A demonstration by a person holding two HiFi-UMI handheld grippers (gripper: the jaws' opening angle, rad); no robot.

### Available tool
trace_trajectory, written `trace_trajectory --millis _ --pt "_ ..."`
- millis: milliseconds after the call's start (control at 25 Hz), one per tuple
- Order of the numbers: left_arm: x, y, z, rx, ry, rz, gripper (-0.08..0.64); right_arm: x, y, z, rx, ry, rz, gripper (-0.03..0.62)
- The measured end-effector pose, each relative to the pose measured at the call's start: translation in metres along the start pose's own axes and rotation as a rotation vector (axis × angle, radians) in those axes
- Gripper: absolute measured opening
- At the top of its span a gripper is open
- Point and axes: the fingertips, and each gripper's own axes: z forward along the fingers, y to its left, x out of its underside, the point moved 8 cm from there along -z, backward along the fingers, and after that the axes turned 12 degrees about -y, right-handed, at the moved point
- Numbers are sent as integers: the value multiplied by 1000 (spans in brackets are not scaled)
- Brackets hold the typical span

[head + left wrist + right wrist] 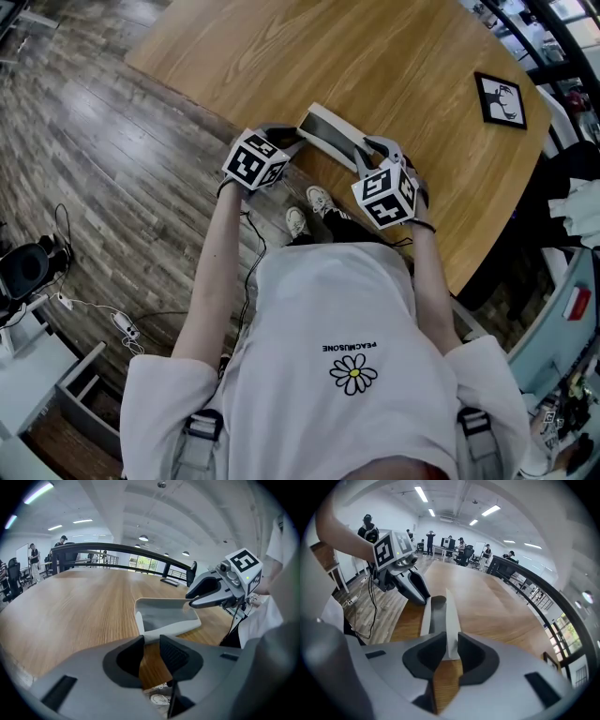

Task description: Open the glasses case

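Observation:
A white glasses case with a grey lining (330, 136) lies at the near edge of the wooden table (394, 56), its lid raised. My left gripper (292, 142) pinches the case's left end; in the left gripper view the base (164, 620) runs into the jaw tips of the left gripper (151, 648). My right gripper (370, 150) is shut on the lid. In the right gripper view the thin white lid (451, 616) stands upright between the pads of the right gripper (450, 651), with the base (431, 616) to its left and the left gripper (419, 590) at the far end.
A black-framed picture (500, 99) lies flat on the table at the far right. The table's edge runs just under both grippers, with wood floor, my shoes (309, 211) and cables (122, 323) below. People stand and sit around desks far off (459, 543).

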Motion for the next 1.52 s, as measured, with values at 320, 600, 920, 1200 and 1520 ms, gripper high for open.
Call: trace_trajectory --millis 320,600,920,1200,1520 --pt "1 1 -2 0 -2 -2 121 6 -13 6 96 20 -16 44" --pt "0 1 0 0 -2 -4 122 8 -22 9 111 23 -9 40" --pt "0 0 -1 -12 -14 -3 124 7 -22 7 65 2 63 50" --pt "1 0 -7 -27 -4 -16 136 -11 -19 -11 33 -61 153 110" --pt "-77 -1 -40 -144 -252 100 120 -72 -52 -52 165 -294 168 86"
